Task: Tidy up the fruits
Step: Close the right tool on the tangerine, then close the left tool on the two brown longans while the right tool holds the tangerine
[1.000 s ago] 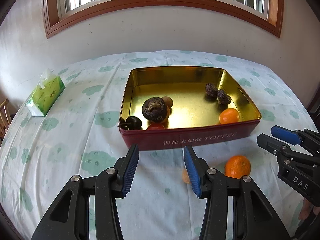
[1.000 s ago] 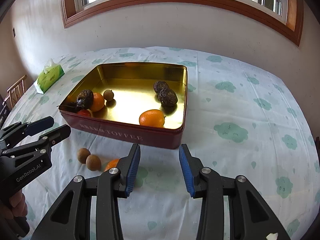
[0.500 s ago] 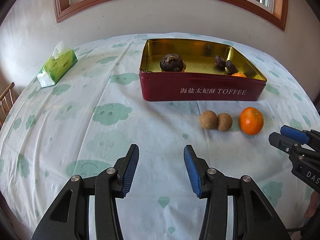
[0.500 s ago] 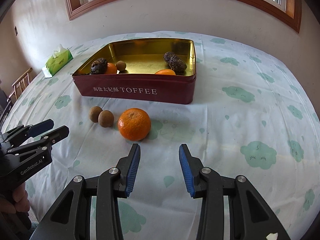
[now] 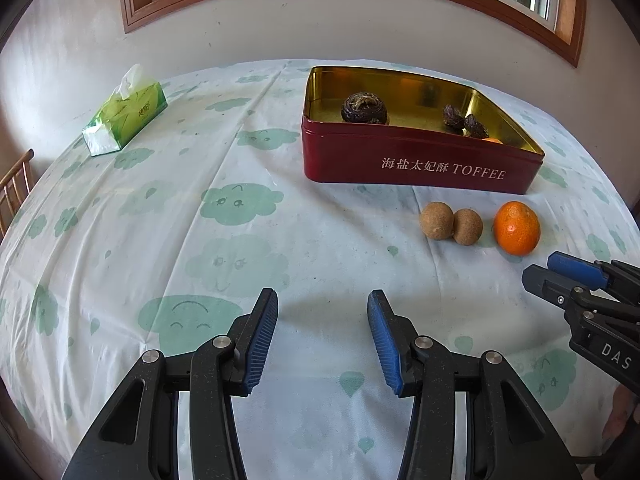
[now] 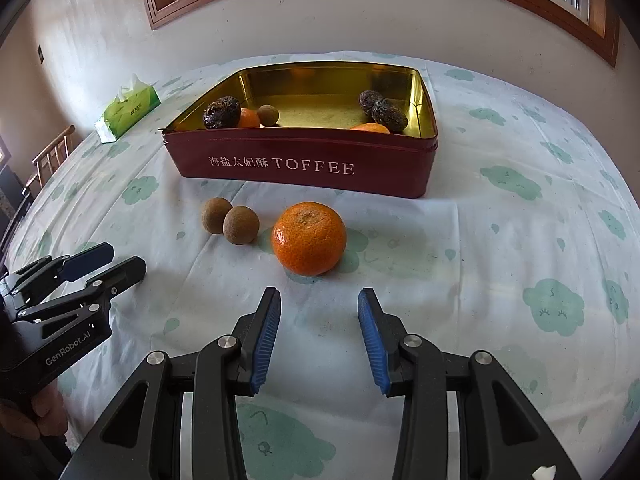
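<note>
Both pairs of jaws stood apart with nothing between them; the right gripper (image 6: 319, 336) sat at lower centre, just below the orange (image 6: 309, 237); the left gripper (image 5: 323, 338) hovered over bare tablecloth (image 5: 160, 240). Two brown fruits (image 6: 231, 220) touched each other left of the orange; the red tin (image 6: 312, 160) lay above them at upper centre.

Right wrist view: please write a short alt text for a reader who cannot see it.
The open right gripper points at a mandarin orange lying on a cloud-print tablecloth, with two small brown fruits touching each other to its left. Behind stands an open red TOFFEE tin holding more fruit, and the left gripper enters from the left edge.
</note>
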Demonstrator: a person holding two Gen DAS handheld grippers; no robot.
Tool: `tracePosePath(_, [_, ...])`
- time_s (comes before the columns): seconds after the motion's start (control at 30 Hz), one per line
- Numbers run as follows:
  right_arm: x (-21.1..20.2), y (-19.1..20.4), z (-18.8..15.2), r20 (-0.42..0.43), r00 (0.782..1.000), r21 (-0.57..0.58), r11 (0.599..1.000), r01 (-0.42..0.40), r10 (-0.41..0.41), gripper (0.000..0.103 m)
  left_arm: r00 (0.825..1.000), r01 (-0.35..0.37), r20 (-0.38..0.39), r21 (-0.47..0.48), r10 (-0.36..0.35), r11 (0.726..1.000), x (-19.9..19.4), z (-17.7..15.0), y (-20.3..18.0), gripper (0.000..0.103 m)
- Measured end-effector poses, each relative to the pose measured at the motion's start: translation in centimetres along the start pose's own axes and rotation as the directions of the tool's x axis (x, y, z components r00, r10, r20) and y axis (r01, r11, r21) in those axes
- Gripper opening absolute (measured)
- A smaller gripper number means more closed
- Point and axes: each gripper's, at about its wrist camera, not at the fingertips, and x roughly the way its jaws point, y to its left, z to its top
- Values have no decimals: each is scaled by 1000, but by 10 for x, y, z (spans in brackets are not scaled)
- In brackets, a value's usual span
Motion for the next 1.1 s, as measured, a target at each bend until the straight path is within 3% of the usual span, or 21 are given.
tracePosePath(0.47, [20, 13, 21, 19, 1000, -27, 1000, 17, -16, 44, 1000, 3, 16, 4, -3, 1000, 6, 4, -1, 51])
tracePosePath(0.67, [22, 10, 24, 33, 999, -32, 999, 41, -40, 37, 1000, 11, 16, 19, -11, 1000, 10, 9, -10, 51])
tracePosePath(1.1, [8, -49, 13, 51, 990, 61, 990, 128, -131, 36, 998, 55, 13, 61, -56, 997, 15, 14, -39, 51])
